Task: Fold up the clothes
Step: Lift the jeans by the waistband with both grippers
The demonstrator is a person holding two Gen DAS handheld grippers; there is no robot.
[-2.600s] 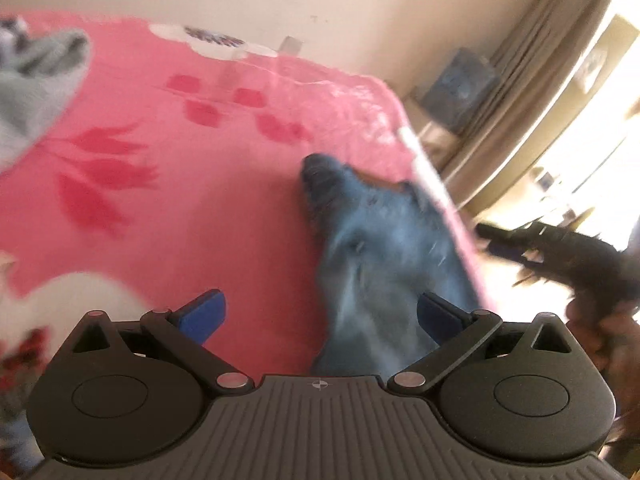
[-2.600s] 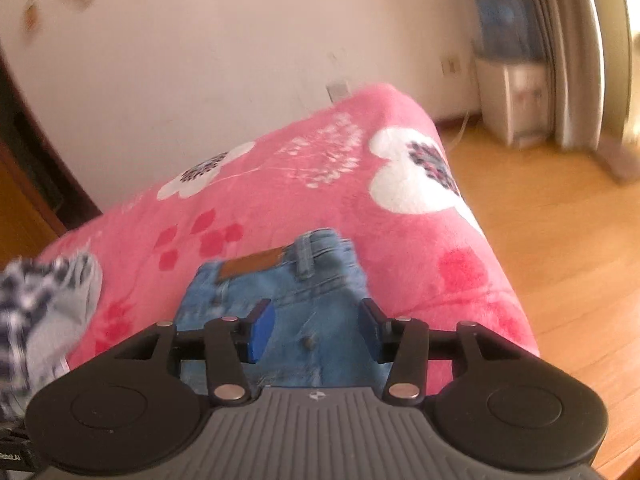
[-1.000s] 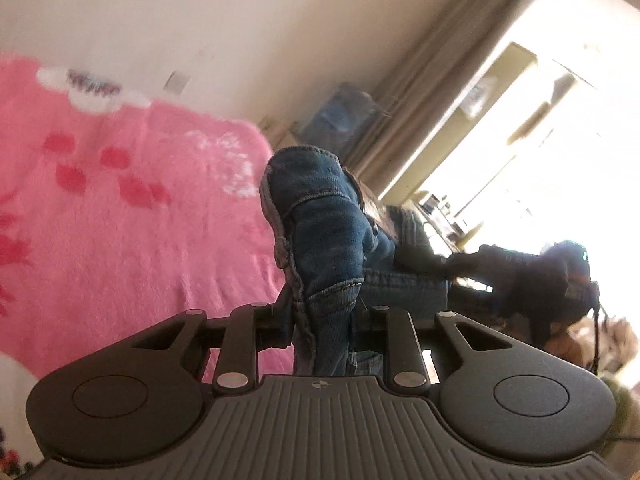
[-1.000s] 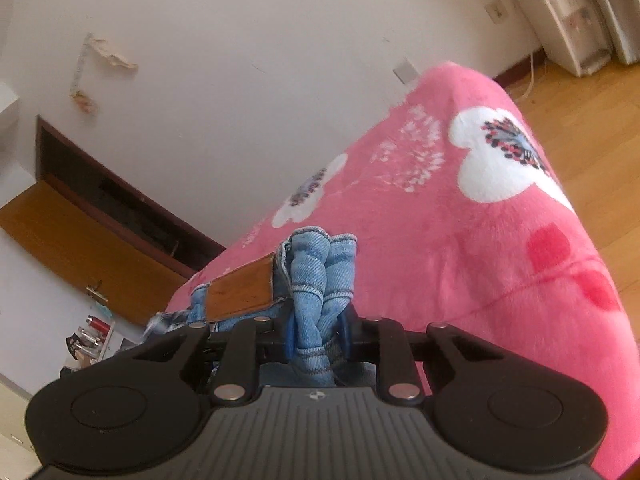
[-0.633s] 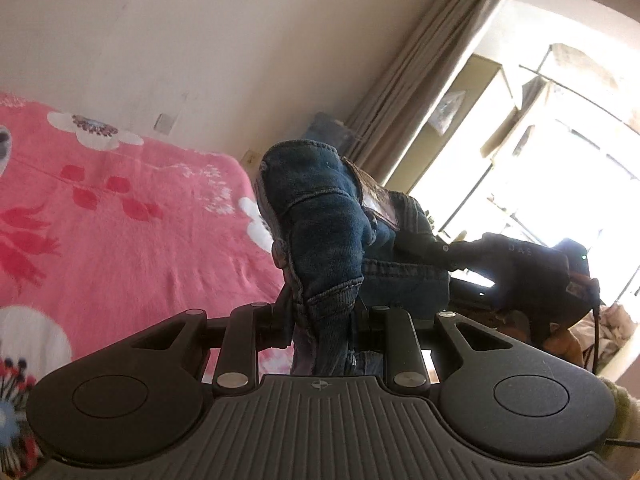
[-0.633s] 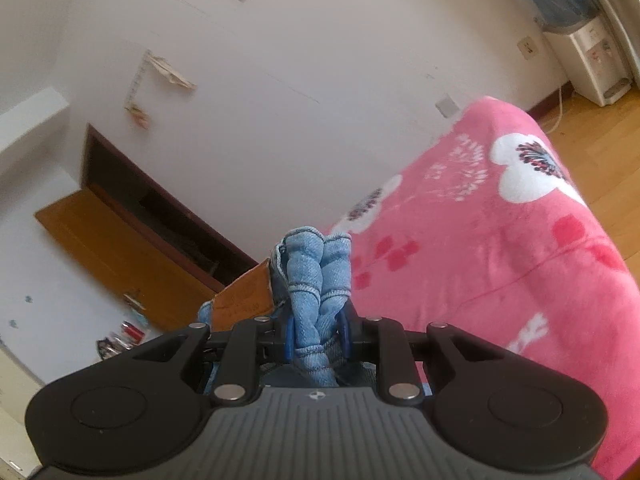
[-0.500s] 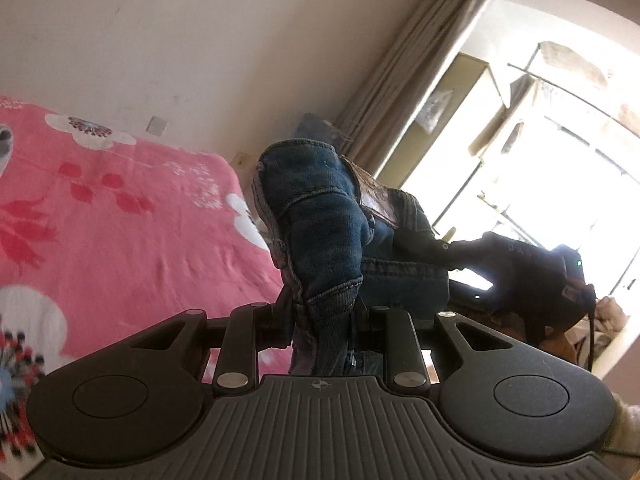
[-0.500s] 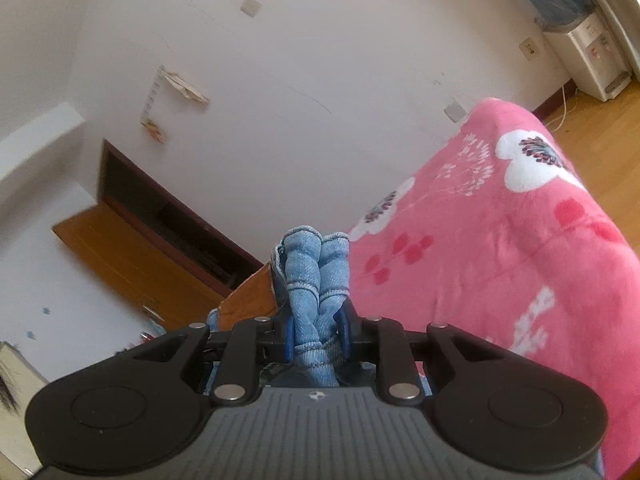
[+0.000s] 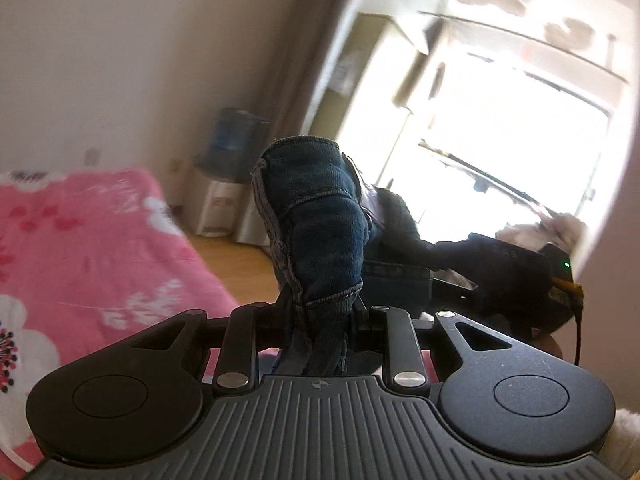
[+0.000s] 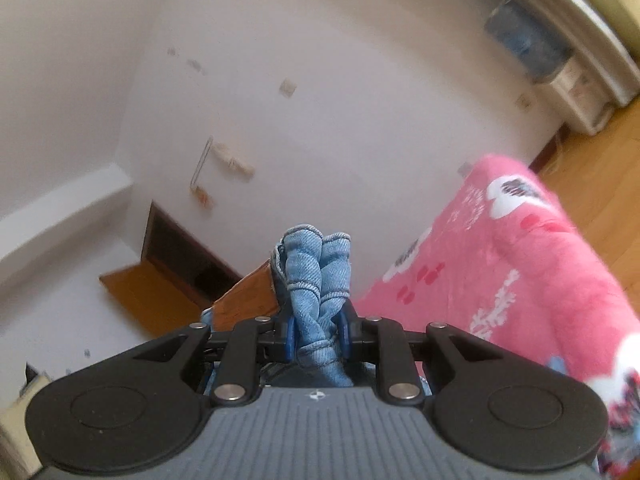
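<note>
Above pink floral bedding (image 9: pixel 100 248), both tongs (image 9: pixel 320 320) (image 10: pixel 316 330) clamp bunched jeans (image 10: pixel 316 276), brown patch (image 10: pixel 244 300) unreadable.

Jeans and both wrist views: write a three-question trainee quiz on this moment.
1. True or false: the left hand-held gripper is shut on the jeans.
2. What does the right hand-held gripper pinch: A plaid shirt, B jeans, C nothing?
3. Fill in: the blanket is mostly ____ in colour.

Key: 1 true; 2 B, with the brown waistband patch beside its fingers; 3 pink.
</note>
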